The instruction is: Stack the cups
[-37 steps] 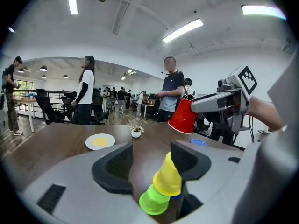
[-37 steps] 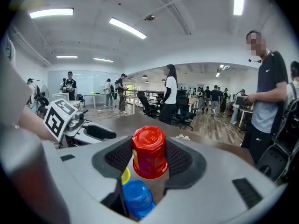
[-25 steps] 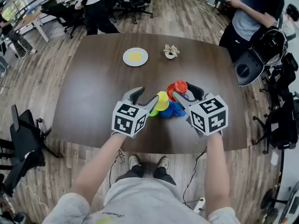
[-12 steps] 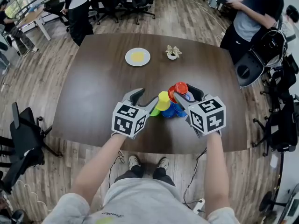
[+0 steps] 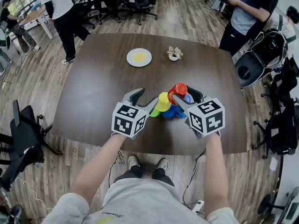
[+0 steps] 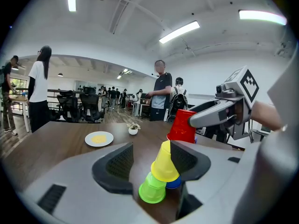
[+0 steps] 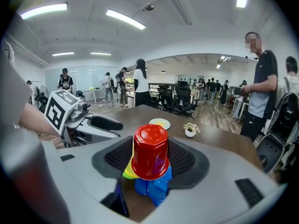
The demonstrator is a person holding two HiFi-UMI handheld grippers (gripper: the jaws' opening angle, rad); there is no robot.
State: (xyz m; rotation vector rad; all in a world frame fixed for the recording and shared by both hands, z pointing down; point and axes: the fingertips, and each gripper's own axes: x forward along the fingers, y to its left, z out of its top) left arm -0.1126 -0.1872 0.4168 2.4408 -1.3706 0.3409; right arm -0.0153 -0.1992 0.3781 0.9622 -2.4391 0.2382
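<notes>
An upside-down red cup (image 5: 179, 88) hangs a little above the table, and my right gripper (image 5: 185, 95) is shut on it; both pads press its sides (image 7: 150, 150). Below it stand blue cups (image 5: 169, 112) close together (image 7: 152, 185). A yellow cup (image 5: 162, 101) sits tilted over a green cup (image 5: 154, 112) just left of them. My left gripper (image 5: 145, 98) is open around this pair: the yellow cup (image 6: 165, 160) lies against the right pad, and the left pad stands clear of it. The green cup (image 6: 152, 190) pokes out below.
The dark oval table (image 5: 93, 87) carries a white plate with a yellow centre (image 5: 139, 57) and a small potted plant (image 5: 174, 54) at the far side. People stand beyond the far edge at left (image 5: 60, 13) and right (image 5: 245, 13). Office chairs and a black bag (image 5: 261, 55) ring the table.
Both grippers and the cups have held their places. A person beyond the table's far left has walked further left.
</notes>
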